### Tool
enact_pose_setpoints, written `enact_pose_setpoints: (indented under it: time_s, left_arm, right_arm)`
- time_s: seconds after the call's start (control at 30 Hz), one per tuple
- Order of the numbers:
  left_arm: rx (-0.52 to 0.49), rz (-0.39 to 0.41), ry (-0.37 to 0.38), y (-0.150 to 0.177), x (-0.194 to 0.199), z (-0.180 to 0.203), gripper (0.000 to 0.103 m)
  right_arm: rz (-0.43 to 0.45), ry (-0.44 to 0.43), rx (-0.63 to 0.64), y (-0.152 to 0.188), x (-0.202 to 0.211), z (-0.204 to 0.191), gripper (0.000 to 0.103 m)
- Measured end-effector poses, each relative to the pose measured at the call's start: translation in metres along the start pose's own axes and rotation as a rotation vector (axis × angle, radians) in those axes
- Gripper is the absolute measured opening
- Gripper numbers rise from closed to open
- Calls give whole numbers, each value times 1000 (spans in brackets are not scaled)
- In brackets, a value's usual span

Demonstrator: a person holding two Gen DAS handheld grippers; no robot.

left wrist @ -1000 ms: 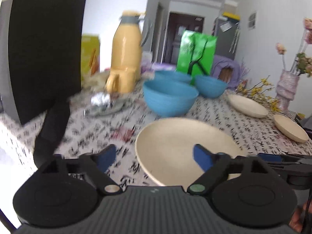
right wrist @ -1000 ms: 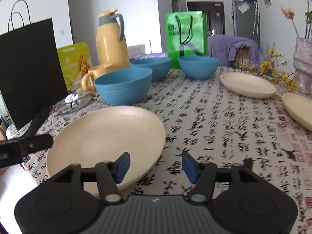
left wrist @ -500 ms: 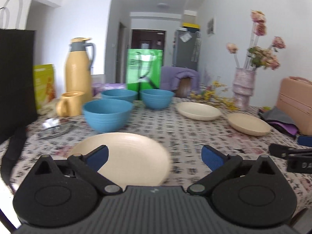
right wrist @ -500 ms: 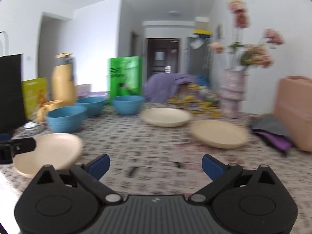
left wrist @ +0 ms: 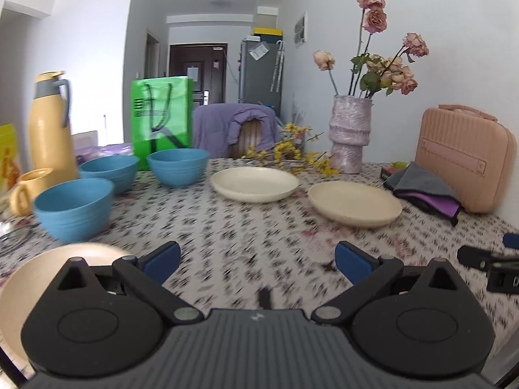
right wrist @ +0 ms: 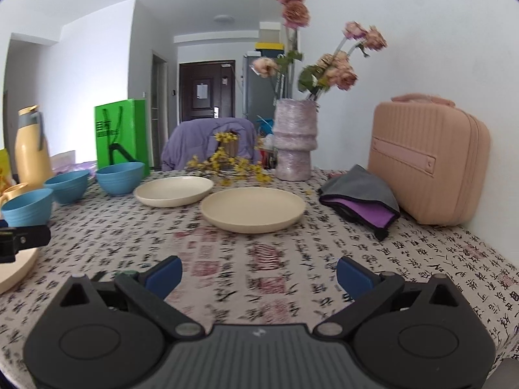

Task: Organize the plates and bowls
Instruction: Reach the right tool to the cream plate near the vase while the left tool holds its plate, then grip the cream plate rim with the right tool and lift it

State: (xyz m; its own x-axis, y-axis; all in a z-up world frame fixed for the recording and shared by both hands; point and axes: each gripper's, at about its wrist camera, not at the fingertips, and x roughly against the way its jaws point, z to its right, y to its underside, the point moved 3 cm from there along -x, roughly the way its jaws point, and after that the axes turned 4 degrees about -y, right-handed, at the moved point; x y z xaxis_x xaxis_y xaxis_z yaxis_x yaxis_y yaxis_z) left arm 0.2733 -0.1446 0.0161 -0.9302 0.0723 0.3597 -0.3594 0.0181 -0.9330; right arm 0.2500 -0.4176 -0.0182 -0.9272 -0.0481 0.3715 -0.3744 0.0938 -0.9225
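Three cream plates lie on the patterned tablecloth. One plate (left wrist: 39,259) sits at the near left, partly behind my left gripper (left wrist: 256,261); its edge (right wrist: 13,269) shows at the left of the right wrist view. Two more plates (right wrist: 173,190) (right wrist: 253,209) lie further back, also seen as the far plate (left wrist: 254,183) and the right plate (left wrist: 355,203). Three blue bowls (left wrist: 73,209) (left wrist: 110,168) (left wrist: 177,167) stand at the left. Both grippers are open and empty; my right gripper (right wrist: 258,274) hovers over bare cloth before the nearer plate.
A yellow thermos (left wrist: 50,123), a yellow mug (left wrist: 26,188) and a green bag (left wrist: 160,118) stand at the back left. A vase of roses (right wrist: 295,139), a pink case (right wrist: 428,159) and a folded grey-purple cloth (right wrist: 360,199) stand along the right wall.
Both grippers swung right, away from the near plate, which slid to the left edge of each view. The right gripper's jaws opened wide; the left stayed wide.
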Motion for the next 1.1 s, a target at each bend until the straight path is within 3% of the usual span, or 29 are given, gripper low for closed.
enact_pose_setpoints:
  time_s: [0.23, 0.43, 0.53, 0.6, 0.63, 0.67, 0.8, 0.87, 0.9, 1.1]
  left_arm:
    - [-55, -15, 5, -38, -79, 42, 103]
    - [39, -159, 110, -61, -168, 69, 103]
    - [34, -209, 158, -63, -207, 83, 103]
    - [18, -234, 151, -61, -231, 92, 94]
    - [12, -246, 136, -60, -243, 95, 84]
    - [15, -261, 115, -59, -254, 96, 75]
    - [50, -307, 118, -58, -289, 103, 55]
    - [41, -338, 113, -55, -301, 107, 31]
    - [43, -355, 122, -54, -305, 108, 25]
    - [67, -358, 120, -46, -313, 110, 19]
  right_arm:
    - [-14, 19, -22, -27, -62, 37, 100]
    - [-41, 7, -55, -59, -132, 68, 97]
    - [-69, -11, -91, -71, -168, 82, 93]
    - [-99, -28, -112, -76, -193, 88, 90]
    - [-118, -39, -117, -76, -206, 90, 86]
    - [-134, -43, -118, -77, -218, 93, 79]
    - [-194, -33, -153, -75, -261, 101, 60]
    - [-223, -39, -169, -73, -276, 104, 43]
    - [-241, -36, -167, -71, -283, 103, 40]
    - [-272, -57, -157, -63, -295, 101, 10]
